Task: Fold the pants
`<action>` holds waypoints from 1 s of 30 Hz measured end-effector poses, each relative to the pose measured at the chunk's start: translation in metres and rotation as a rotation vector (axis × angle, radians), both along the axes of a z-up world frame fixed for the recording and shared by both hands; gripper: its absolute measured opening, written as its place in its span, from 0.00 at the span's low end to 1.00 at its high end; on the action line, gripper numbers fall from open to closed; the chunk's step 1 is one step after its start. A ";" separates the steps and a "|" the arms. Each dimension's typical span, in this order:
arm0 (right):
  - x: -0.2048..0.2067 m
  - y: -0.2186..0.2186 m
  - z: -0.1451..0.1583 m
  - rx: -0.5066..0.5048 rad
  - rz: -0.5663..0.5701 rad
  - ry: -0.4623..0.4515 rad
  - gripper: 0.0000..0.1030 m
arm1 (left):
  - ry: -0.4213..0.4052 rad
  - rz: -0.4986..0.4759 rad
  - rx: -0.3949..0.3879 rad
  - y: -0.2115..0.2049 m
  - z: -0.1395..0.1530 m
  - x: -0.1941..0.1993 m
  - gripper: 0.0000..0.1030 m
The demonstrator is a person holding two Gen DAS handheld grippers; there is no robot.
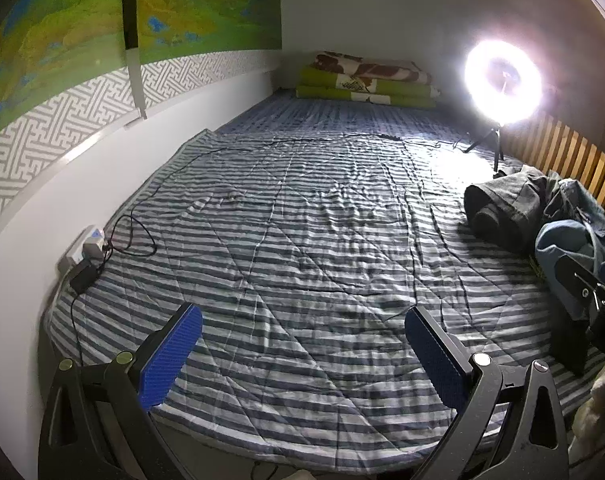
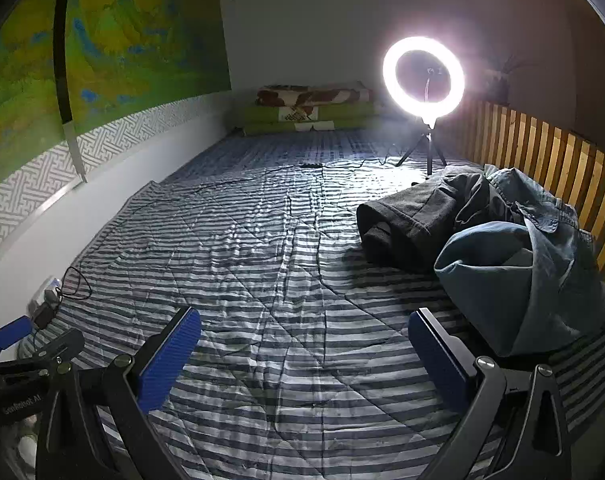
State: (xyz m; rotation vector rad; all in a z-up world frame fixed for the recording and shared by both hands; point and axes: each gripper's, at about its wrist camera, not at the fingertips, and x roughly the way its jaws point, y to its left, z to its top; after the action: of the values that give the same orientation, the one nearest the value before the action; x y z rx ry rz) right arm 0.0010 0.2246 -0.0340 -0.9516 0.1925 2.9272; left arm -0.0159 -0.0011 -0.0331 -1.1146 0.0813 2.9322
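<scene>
Both grippers' jaws gape empty over the striped bed quilt [image 2: 286,280]; those crumpled blue denim pants [image 2: 530,276] look heavy and floppy, so I'd grab the waistband.

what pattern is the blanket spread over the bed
Blue-grey and white stripes on the blanket, clearest in the right wrist view.

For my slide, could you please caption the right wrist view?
Open right hand-held gripper over striped quilt, crumpled pants heaped to its right.
</scene>
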 end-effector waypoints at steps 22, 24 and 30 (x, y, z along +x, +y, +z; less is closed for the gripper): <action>-0.009 -0.010 -0.001 0.009 -0.006 -0.018 0.99 | 0.003 0.015 -0.026 -0.005 -0.005 0.000 0.97; -0.008 -0.013 0.001 0.005 -0.005 -0.014 0.99 | -0.006 0.030 -0.015 -0.009 -0.004 0.000 0.97; -0.007 -0.033 0.015 -0.029 0.025 0.022 0.99 | 0.006 0.051 -0.035 -0.025 0.005 0.008 0.96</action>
State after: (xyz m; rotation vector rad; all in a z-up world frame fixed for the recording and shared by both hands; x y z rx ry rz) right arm -0.0060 0.1915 -0.0191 -0.9329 0.2267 2.9669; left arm -0.0076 -0.0259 -0.0282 -1.1286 0.1062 2.9900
